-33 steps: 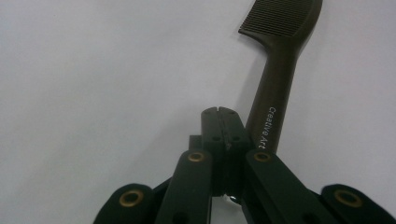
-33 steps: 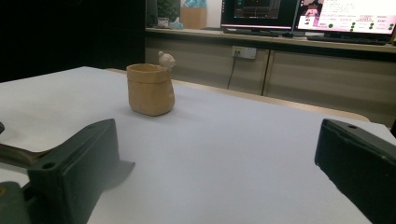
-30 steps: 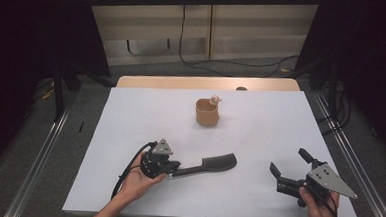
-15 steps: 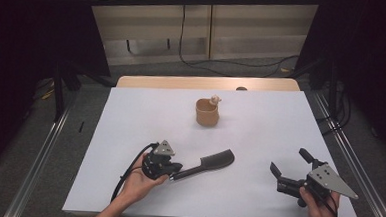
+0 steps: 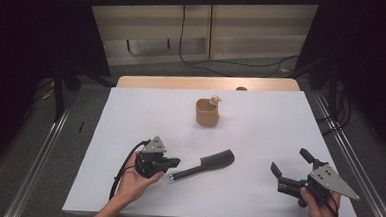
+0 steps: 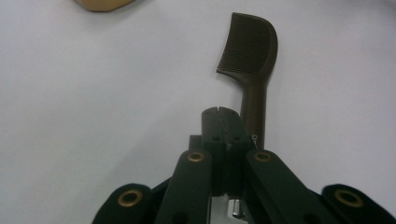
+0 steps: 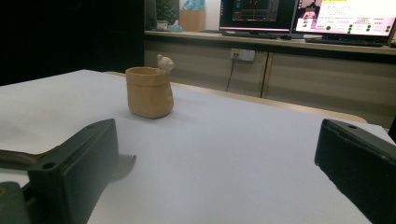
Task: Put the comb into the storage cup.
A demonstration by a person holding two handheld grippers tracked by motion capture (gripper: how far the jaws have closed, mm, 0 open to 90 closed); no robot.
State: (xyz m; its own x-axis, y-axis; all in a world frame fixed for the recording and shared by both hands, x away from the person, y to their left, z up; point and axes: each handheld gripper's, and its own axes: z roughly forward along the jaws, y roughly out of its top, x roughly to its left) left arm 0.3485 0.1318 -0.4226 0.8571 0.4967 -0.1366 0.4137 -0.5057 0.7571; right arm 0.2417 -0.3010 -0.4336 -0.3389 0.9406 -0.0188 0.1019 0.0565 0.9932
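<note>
Black comb (image 5: 204, 165): flat on white table (image 5: 260, 132)
Left tongs (image 5: 170, 163): pressed together, empty, beside comb handle
Right tongs (image 5: 289, 163): spread wide, empty

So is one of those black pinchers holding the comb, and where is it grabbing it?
Probably not: the left gripper is shut beside the handle of the dark brown plastic comb, on the white table. The right gripper is open, empty.

This looks like a lab or recording room: a white tabletop (image 5: 259, 142) framed by metal rails (image 5: 38, 165) and dark curtains (image 5: 29, 40), loose cables (image 5: 223, 62) trailing over the grey floor, and lit computer monitors (image 7: 343, 16) along a long counter (image 7: 280, 44) by the wall.
</note>
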